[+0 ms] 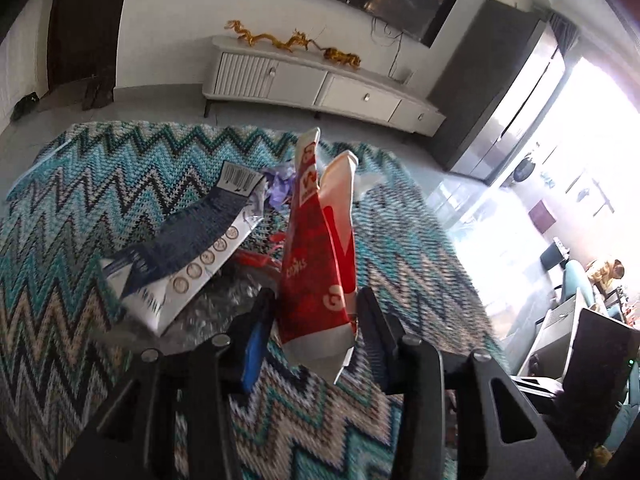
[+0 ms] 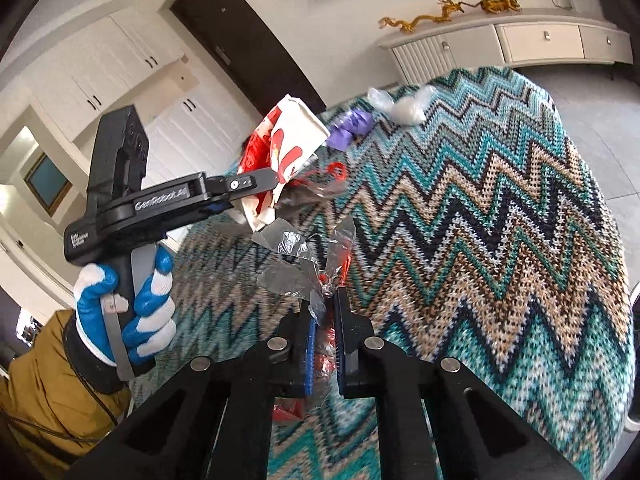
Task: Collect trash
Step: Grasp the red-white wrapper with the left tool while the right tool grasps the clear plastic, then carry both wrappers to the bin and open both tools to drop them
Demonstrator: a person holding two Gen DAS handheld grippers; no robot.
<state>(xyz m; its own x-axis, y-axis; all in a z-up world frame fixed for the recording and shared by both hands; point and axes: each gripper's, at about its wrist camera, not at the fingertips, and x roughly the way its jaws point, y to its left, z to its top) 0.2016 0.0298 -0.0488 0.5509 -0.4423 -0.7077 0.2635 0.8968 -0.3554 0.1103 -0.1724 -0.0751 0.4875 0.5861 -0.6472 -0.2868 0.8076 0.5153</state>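
Observation:
My left gripper [image 1: 316, 320] is shut on a red and white snack packet [image 1: 316, 248], which stands up between its fingers above the zigzag cloth [image 1: 80, 208]. The right wrist view shows that gripper [image 2: 276, 179] from the side, holding the same packet [image 2: 288, 136] in the air. My right gripper [image 2: 325, 316] is shut on a crumpled clear plastic wrapper [image 2: 300, 256] with red bits in it. On the cloth lie a dark blue and white packet [image 1: 188, 256], a purple crumpled wrapper [image 2: 350, 128] and a clear plastic bag [image 2: 400, 106].
A gloved hand [image 2: 132, 300] in a tan sleeve grips the left gripper's handle. A white low cabinet [image 1: 320, 80] with golden dragon figures [image 1: 280, 40] stands beyond the cloth. A grey tall cabinet [image 1: 500, 100] is at the right, and a dark door [image 2: 248, 36] behind.

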